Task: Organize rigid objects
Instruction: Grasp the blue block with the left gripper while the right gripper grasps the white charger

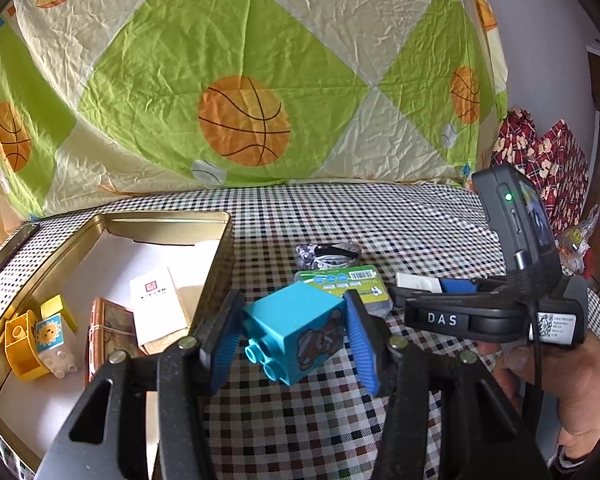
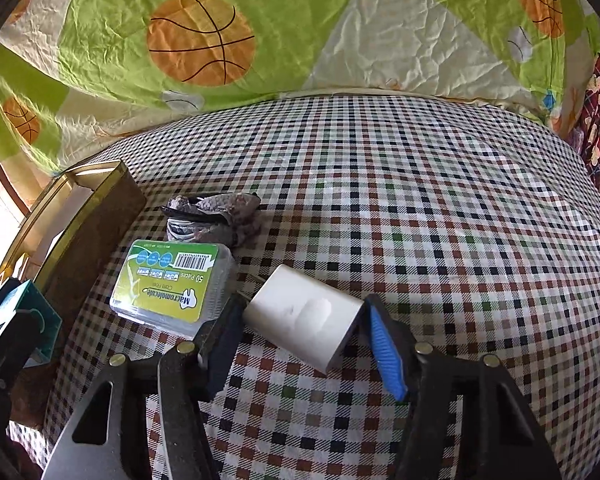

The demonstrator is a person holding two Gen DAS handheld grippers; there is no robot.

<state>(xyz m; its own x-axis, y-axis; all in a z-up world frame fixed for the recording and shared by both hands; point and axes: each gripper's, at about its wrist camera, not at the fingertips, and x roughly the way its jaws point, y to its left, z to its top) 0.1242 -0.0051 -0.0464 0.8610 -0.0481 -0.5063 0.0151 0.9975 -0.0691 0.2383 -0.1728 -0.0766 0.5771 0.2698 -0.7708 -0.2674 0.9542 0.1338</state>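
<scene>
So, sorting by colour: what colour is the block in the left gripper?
Turquoise block, clearest in the left wrist view.

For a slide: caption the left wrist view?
Left gripper holds a blue toy block beside the gold tin.

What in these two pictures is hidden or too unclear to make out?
- Gold tin: near corner cut off by the left wrist view's edge and the left hand-held gripper.
- White charger block: prong end hidden behind its own body in the right wrist view.
- Dark bundle: too crumpled and shadowed to identify.
- White card's red print: too small to read.
</scene>
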